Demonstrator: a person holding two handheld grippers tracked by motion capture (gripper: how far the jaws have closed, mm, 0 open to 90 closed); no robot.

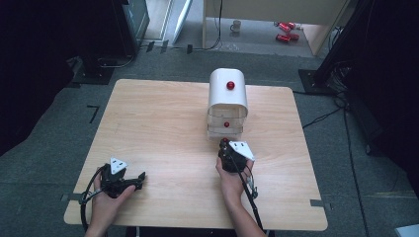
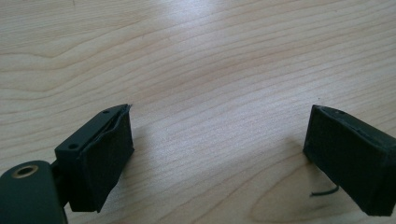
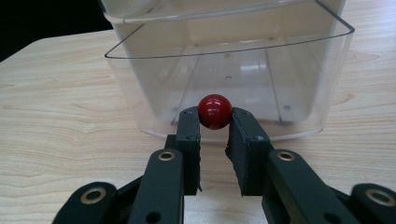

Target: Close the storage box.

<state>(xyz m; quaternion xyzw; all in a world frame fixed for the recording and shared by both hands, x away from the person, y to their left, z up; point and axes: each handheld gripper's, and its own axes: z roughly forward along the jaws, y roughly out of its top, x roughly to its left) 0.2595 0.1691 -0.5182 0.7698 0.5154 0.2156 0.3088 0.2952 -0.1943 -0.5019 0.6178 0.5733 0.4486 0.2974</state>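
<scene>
A white drawer unit (image 1: 227, 91) stands at the table's far middle, with a red knob (image 1: 230, 85) on its white front and clear drawers (image 1: 226, 121) below. In the right gripper view the lowest clear drawer (image 3: 233, 79) stands pulled out and empty. My right gripper (image 3: 215, 117) is shut on that drawer's red ball knob (image 3: 215, 111), just in front of the unit (image 1: 225, 143). My left gripper (image 1: 140, 178) rests low over the table's front left, jaws wide apart (image 2: 220, 116) with only bare wood between them.
The wooden table (image 1: 163, 123) has bare room to the left and right of the drawer unit. Behind it on the grey floor are a mug (image 1: 236, 25) and red cans (image 1: 285, 30). Dark stands flank the table.
</scene>
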